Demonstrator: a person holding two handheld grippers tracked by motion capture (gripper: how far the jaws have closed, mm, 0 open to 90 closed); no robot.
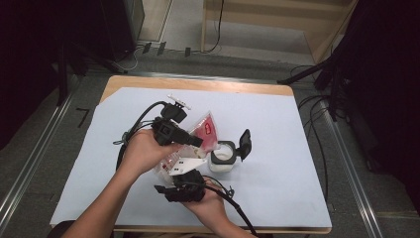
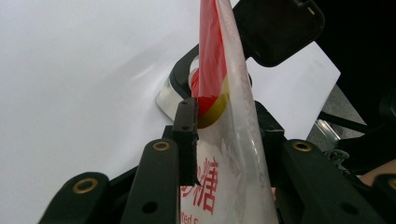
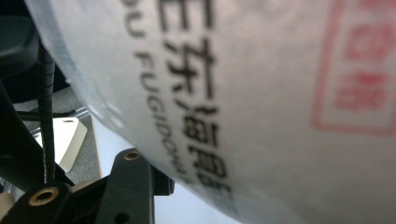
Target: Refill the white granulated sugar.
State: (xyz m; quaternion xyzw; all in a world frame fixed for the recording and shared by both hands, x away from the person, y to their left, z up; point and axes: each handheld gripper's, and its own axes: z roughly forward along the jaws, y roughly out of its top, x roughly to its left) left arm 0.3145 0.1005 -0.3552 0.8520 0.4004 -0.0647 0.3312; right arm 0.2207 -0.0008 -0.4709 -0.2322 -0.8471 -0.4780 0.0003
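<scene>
1. White sheeting covers the surface [image 1: 277,148], wood showing at its 12 o'clock edge.
2. A clear plastic bag [image 1: 200,136] with red print, its contents unclear, is held tilted over the jar, between the left tongs [image 1: 195,141], pinching its upper part, and the right tongs [image 1: 185,173] under it; their grip I cannot tell.
3. The jar [image 1: 221,157], at the bag's 3 o'clock, stands with its black lid [image 1: 244,144] flipped up; pouring looks begun, not finished.

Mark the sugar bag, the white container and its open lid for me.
sugar bag [image 1: 207,130]: high view, on its red printed upper part.
white container [image 1: 221,162]: high view, on its side wall.
open lid [image 1: 244,143]: high view, on the dark flipped-up flap.
</scene>
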